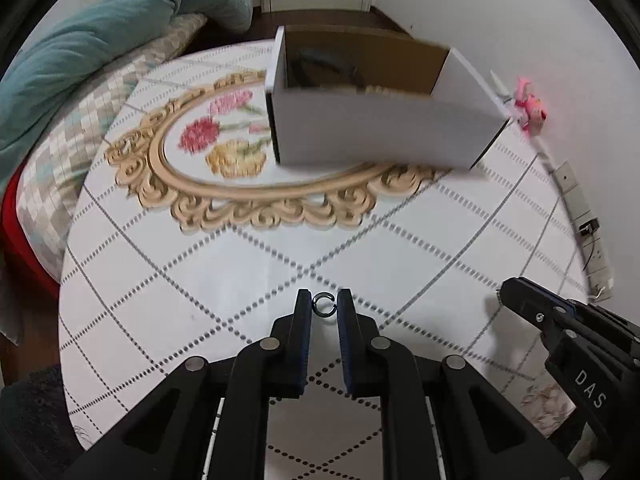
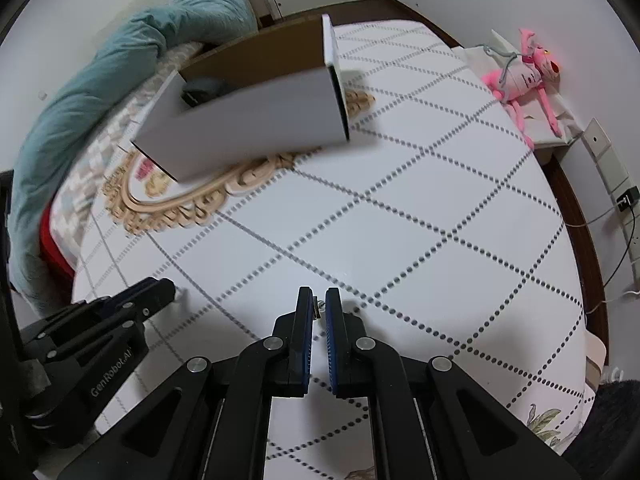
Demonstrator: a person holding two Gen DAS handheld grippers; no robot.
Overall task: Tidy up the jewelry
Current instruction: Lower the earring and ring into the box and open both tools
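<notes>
My left gripper (image 1: 324, 305) is shut on a small silver open ring (image 1: 323, 304), pinched between its fingertips a little above the round table. My right gripper (image 2: 319, 307) is shut on a small silver piece of jewelry (image 2: 318, 309), barely showing between its pads. An open white cardboard box (image 1: 372, 120) with a brown inside stands at the far side of the table, on the floral emblem; dark and pale items lie inside, unclear. The box also shows in the right wrist view (image 2: 248, 120). The right gripper's body shows in the left wrist view (image 1: 568, 328), the left gripper's in the right wrist view (image 2: 100, 328).
The round table (image 1: 240, 264) has a white cloth with dotted diamonds and a gold-framed flower print (image 1: 224, 148). A bed with a teal quilt (image 1: 100, 40) lies to the left. A pink plush toy (image 2: 520, 76) and wall sockets (image 2: 612, 184) are to the right.
</notes>
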